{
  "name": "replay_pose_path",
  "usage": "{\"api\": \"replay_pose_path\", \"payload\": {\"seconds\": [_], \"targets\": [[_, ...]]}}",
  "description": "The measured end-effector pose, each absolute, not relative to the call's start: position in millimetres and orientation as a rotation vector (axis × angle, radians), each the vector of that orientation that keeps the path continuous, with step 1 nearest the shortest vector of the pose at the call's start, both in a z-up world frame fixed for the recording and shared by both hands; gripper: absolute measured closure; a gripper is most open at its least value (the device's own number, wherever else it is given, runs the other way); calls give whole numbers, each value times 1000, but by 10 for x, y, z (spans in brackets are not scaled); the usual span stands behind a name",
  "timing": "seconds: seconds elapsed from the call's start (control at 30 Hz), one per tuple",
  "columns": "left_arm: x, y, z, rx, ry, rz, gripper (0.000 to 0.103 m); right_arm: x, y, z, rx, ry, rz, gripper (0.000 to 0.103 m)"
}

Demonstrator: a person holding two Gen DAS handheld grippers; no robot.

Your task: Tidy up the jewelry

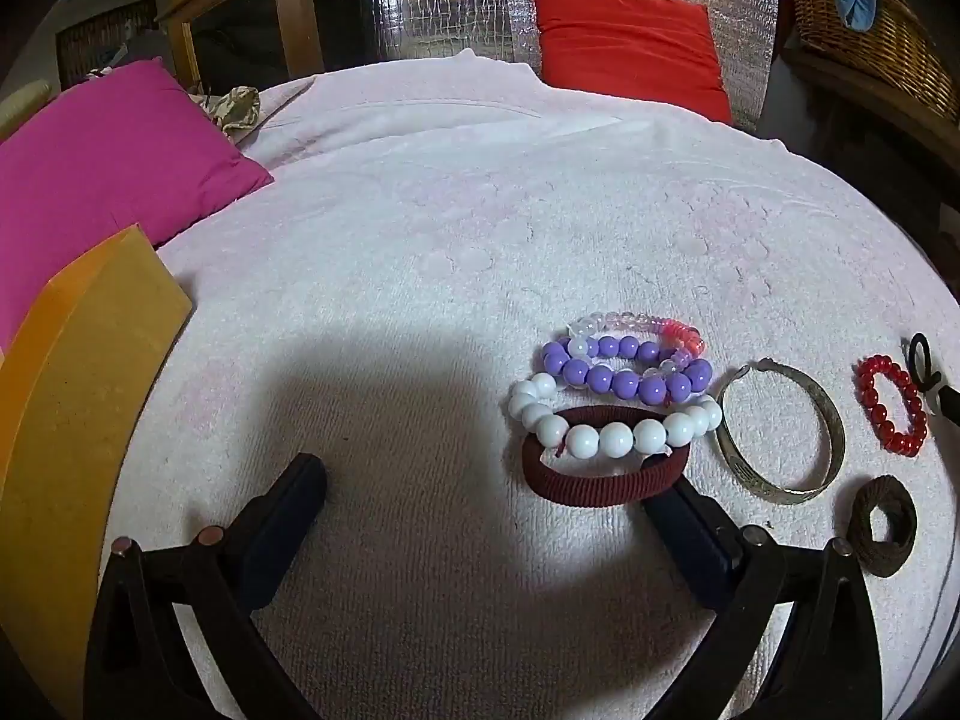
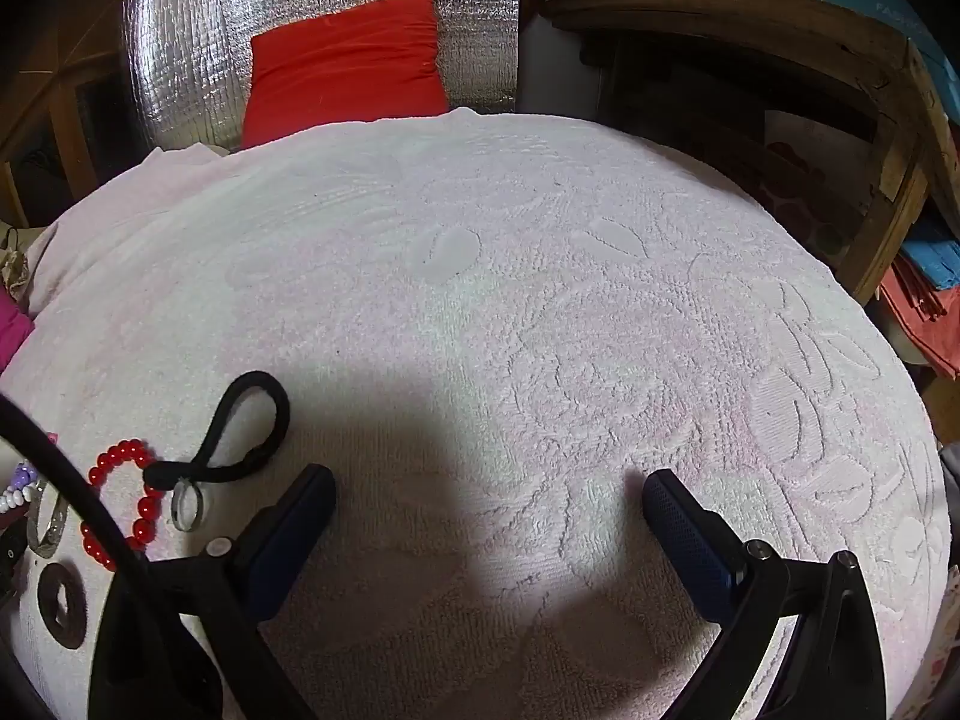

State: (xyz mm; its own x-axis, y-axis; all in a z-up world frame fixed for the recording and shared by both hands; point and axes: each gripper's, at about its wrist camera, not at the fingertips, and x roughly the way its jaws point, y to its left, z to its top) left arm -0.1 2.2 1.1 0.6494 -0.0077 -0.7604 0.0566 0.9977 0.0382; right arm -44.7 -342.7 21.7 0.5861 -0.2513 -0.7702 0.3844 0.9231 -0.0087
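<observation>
Fingers [image 1: 300, 483] of the left gripper [image 1: 489, 495] stand spread wide and released above a table draped in a white towel [image 1: 420, 240], its right-hand finger tip just touching the near edge of a maroon hair tie [image 1: 600, 483]. That tie lies flat with its long axis running left to right, and a white bead bracelet [image 1: 612, 429] rests across its far side. Behind them sit a purple bead bracelet [image 1: 630, 369] and a clear-and-pink bead bracelet [image 1: 636, 327], the three stacked closely and each stretched left to right. Just to the right lies a silver bangle [image 1: 780, 429], then a red bead bracelet [image 1: 891, 405] with its long axis running away from the camera, a black hair tie [image 1: 921, 360] and a coiled brown hair tie [image 1: 882, 531]. A yellow box [image 1: 78, 396] and a magenta cushion [image 1: 102, 174] flank the left side; a red cushion [image 1: 630, 42] stands at the back.

The right gripper [image 2: 489, 495] is likewise parted and holding nothing over bare towel, with the black tie, twisted into a loop, and a small clear ring [image 2: 187, 504] near its left finger.
</observation>
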Motion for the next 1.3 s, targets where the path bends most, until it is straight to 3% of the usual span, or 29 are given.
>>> {"api": "replay_pose_path", "payload": {"seconds": [0.33, 0.53, 0.67, 1.0, 1.3], "targets": [[0, 21, 9, 64, 862, -35, 0, -464, -3436, 238, 178, 874, -383, 0], [-111, 72, 147, 32, 983, -58, 0, -593, -3297, 292, 189, 925, -407, 0], [-557, 97, 580, 94, 820, -17, 0, -753, -3193, 395, 136, 998, -335, 0], [-1741, 483, 1749, 51, 596, 27, 0, -1992, -2522, 1586, 74, 708, -204, 0], [-2255, 576, 2171, 57, 497, 78, 0, -2658, -1930, 2284, 56, 564, -125, 0]]}}
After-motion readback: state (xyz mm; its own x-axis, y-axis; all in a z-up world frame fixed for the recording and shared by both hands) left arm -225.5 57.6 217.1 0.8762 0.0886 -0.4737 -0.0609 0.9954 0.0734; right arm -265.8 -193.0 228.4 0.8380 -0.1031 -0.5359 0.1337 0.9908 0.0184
